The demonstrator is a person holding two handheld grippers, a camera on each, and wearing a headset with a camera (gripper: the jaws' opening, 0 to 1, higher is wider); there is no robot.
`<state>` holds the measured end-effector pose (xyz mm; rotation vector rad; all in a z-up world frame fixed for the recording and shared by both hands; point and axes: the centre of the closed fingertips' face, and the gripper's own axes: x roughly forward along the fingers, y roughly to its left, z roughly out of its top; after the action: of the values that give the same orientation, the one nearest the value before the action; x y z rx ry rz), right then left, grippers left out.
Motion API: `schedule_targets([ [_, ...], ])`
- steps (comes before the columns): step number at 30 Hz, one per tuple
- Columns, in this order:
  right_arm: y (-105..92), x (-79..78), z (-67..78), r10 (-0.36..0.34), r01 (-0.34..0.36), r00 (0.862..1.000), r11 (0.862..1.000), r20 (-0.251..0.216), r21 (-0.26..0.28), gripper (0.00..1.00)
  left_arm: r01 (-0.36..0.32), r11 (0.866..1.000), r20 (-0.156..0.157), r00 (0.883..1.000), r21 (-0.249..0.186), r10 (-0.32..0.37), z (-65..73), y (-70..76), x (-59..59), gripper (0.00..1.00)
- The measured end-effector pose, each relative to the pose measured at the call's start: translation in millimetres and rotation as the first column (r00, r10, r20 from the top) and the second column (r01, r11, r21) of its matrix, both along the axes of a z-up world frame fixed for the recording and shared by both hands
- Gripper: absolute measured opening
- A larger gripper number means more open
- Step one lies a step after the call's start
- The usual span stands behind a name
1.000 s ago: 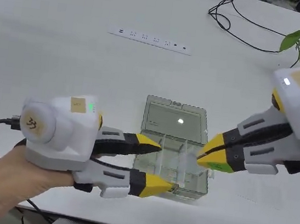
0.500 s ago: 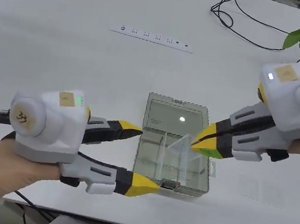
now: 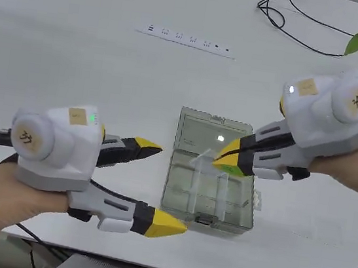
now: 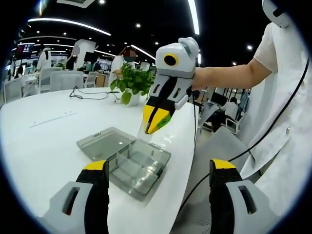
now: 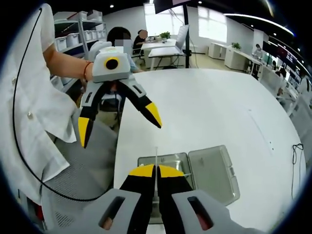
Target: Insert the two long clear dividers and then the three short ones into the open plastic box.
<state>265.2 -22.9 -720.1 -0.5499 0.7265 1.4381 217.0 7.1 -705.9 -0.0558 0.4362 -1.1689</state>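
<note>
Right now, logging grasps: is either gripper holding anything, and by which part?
Right gripper pinches a clear plastic divider by one edge; left gripper holds nothing.

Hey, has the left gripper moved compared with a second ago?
Yes. Judged against the plastic box, the left gripper has drawn back leftward: its upper tip overlapped the box's left edge and now sits clear of it.

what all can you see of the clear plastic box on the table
The plastic box is shallow, rectangular and smoky clear, resting on the white table near its front edge. Its hinged lid lies open flat behind the base. Clear partitions already split the inside into compartments. The right tool holds a clear divider tilted over its far side; whether it touches the box is unclear.
</note>
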Motion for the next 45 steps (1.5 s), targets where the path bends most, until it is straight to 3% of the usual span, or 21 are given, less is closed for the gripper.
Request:
schedule_targets([
  [10,8.6,5.1,-26.3,-0.003,0.003,1.000,1.000,-0.005,-0.003,0.03,-0.012,1.000,-0.007,1.000,0.002,0.012,-3.2,3.3,3.0,0.95],
  [16,12.9,2.8,-33.6,-0.008,0.008,1.000,1.000,-0.017,-0.006,0.03,-0.017,1.000,-0.014,1.000,0.001,0.017,-4.9,4.4,3.1,0.96],
  [34,13.9,7.3,-43.6,0.011,-0.011,1.000,1.000,0.012,-0.015,0.02,-0.019,1.000,-0.025,0.999,-0.008,0.019,-6.5,3.7,0.7,0.95],
  [45,23.2,5.9,-52.0,0.081,-0.079,0.996,0.996,0.049,-0.044,0.02,-0.016,1.000,-0.028,0.999,-0.010,0.015,-7.4,2.5,-0.3,0.96],
])
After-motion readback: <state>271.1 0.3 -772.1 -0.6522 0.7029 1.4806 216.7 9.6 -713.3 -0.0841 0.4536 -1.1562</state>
